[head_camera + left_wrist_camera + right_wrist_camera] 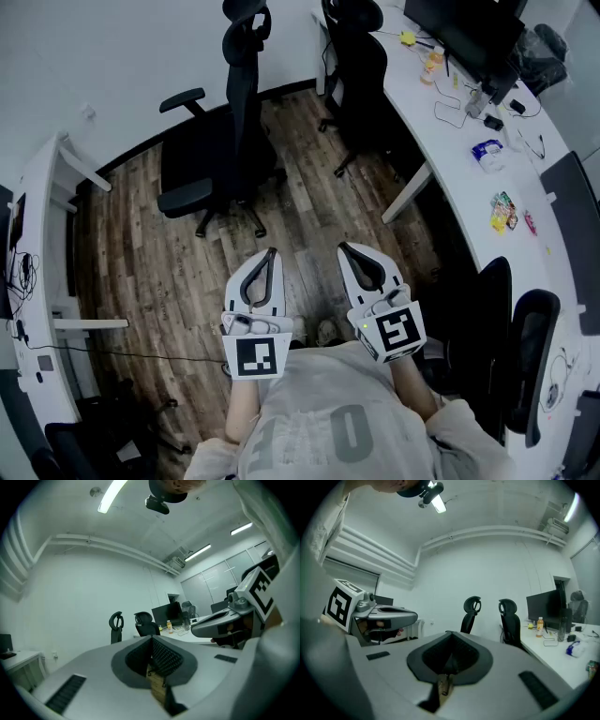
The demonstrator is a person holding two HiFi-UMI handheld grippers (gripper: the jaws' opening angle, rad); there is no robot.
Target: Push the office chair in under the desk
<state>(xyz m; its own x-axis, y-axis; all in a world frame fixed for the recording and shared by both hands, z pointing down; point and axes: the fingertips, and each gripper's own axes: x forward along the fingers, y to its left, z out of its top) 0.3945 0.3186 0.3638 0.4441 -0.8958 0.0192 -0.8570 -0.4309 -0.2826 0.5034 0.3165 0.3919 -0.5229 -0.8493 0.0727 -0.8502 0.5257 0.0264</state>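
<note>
A black office chair [220,159] with armrests and a tall headrest stands out on the wood floor, away from the long white desk [450,178] at the right. It also shows far ahead in the left gripper view [116,627] and the right gripper view [470,617]. My left gripper [272,251] and right gripper [344,247] are held side by side near my chest, both shut with nothing between the jaws. They point toward the chair and are well short of it. Seen from its own camera, each gripper [152,639] [449,633] has its jaws together.
A second black chair [361,66] stands against the long desk, which carries a monitor [459,28], cables and small packets. Another white desk [37,225] runs along the left side. More dark chairs [520,356] sit at the lower right.
</note>
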